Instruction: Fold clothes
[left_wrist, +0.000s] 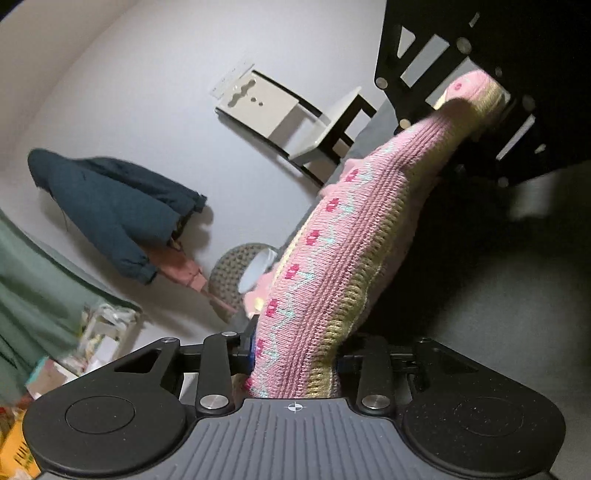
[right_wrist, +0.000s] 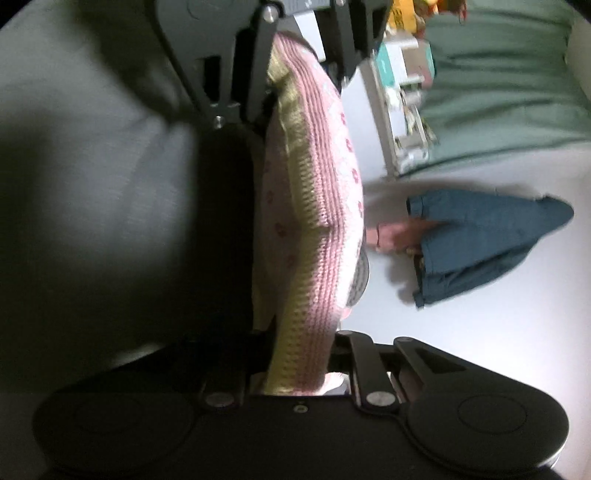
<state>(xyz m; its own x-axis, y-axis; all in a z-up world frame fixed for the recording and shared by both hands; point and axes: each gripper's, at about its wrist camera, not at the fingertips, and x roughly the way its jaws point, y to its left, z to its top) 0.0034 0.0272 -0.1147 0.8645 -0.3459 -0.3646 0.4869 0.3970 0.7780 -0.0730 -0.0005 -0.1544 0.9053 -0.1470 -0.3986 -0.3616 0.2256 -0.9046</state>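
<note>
Stretching between both clamped tools, the pink knit sweater (left_wrist: 325, 258) is pinched by the left gripper (left_wrist: 295, 363) and right gripper (right_wrist: 299, 365); only the left view shows a chair (left_wrist: 314, 125), both a blue jacket (right_wrist: 480, 240).

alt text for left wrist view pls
The left tool clamps one end of a pink knit garment, stretched taut up to the right tool. Behind: a dark blue jacket and a chair.

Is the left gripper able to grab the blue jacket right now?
Probably not. The left gripper is shut on the pink sweater, which the right gripper grips too, and the blue jacket lies apart on the white surface.
</note>
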